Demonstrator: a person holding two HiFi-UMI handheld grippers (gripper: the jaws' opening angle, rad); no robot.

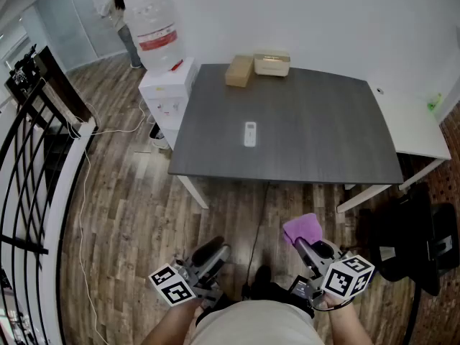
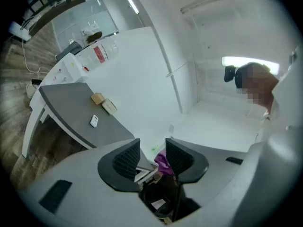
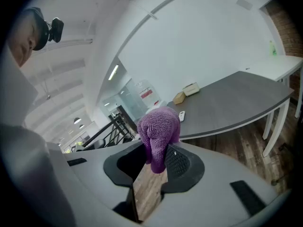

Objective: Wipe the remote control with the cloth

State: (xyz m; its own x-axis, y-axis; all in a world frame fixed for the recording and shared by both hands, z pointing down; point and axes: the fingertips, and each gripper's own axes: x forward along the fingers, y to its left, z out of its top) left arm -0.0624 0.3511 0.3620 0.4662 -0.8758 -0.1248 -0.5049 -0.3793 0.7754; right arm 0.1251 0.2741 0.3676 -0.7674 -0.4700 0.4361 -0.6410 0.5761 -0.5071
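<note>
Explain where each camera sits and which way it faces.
Head view: on the person's head, looking steeply down at the table and remote control; forearms, left hand-held gripper and right hand-held gripper show.
Left gripper view: on the left hand-held gripper, looking along its open, empty jaws at the table; the person's head shows.
Right gripper view: on the right hand-held gripper, looking past the cloth in its jaws at the table.
Shared: all three show table and remote control.

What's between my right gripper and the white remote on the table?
Head view: from the right gripper holding the purple cloth, wood floor, then the dark grey table's near edge and bare top up to the small white remote control.
</note>
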